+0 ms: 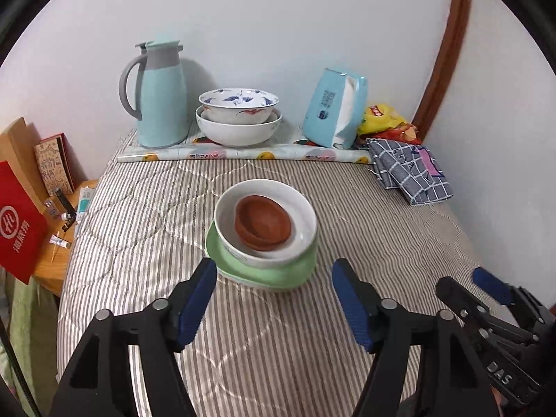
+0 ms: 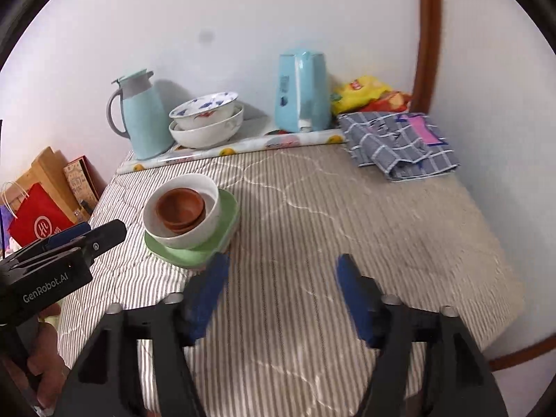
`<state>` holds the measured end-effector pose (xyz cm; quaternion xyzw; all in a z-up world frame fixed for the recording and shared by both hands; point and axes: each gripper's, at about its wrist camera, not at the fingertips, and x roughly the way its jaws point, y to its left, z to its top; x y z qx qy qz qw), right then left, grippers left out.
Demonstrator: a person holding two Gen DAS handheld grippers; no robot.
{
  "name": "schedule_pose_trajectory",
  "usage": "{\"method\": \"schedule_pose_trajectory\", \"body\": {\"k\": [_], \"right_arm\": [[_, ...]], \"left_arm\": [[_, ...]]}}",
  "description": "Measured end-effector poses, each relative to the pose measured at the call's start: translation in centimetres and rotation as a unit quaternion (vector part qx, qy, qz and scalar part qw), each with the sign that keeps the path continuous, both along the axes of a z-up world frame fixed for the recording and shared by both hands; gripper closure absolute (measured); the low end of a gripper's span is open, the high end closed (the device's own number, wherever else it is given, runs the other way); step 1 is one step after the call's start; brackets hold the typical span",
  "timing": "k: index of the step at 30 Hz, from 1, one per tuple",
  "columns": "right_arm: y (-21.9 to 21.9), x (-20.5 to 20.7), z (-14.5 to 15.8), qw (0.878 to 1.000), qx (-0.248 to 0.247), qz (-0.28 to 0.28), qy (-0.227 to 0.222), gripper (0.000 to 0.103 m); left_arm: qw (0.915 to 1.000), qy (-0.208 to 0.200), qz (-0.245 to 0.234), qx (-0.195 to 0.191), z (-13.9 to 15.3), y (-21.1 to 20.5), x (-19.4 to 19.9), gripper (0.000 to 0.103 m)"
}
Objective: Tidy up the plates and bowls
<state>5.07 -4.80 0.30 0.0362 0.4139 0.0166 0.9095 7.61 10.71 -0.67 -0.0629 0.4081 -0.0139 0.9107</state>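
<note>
A stack stands mid-table: brown bowls (image 1: 262, 223) nested in a white bowl (image 1: 305, 220) on a green plate (image 1: 278, 276). The stack also shows in the right wrist view, brown bowls (image 2: 180, 209), white bowl (image 2: 208, 187), green plate (image 2: 227, 208). A blue-patterned bowl (image 1: 239, 104) sits in a larger white bowl (image 1: 238, 131) at the back. My left gripper (image 1: 274, 271) is open and empty, just in front of the stack. My right gripper (image 2: 281, 267) is open and empty, to the right of the stack.
A light-blue thermos jug (image 1: 158, 97), tissue pack (image 1: 335, 109), snack bags (image 1: 385, 118) and a rolled mat (image 1: 243, 154) line the back wall. A folded checked cloth (image 1: 410, 170) lies at back right. Red bag (image 1: 19, 222) and boxes stand off the left edge.
</note>
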Motion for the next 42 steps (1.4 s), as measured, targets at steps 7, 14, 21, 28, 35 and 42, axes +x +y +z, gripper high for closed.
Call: {"method": "schedule_pose_trajectory", "body": {"k": [7, 14, 21, 28, 35, 42], "right_arm": [[-1.9, -4.0, 1.6, 0.999, -0.02, -0.017, -0.028, 0.012], [-3.8, -6.5, 2.1, 0.999, -0.023, -0.029, -0.04, 0.012], [-4.5, -7.6, 2.5, 0.998, -0.023, -0.041, -0.046, 0.012], [-4.7, -8.1, 2.6, 0.998, -0.022, -0.043, -0.049, 0.012], [-4.5, -8.3, 2.7, 0.997, -0.025, -0.042, -0.051, 0.012], [-4.5, -8.4, 2.6, 0.997, -0.024, -0.042, -0.052, 0.012]], "left_arm": [[0.9996, -0.029, 0.006, 0.001, 1.4, -1.8, -3.5, 0.017], [0.9992, -0.037, 0.01, 0.009, 1.6, -3.5, -5.7, 0.014], [0.999, -0.043, 0.007, 0.013, 2.2, -4.3, -6.4, 0.014], [0.999, -0.042, 0.007, 0.012, 2.2, -4.5, -7.0, 0.014], [0.999, -0.042, 0.009, 0.012, 2.2, -4.4, -7.1, 0.014], [0.999, -0.043, 0.009, 0.013, 2.2, -4.3, -7.3, 0.014]]}}
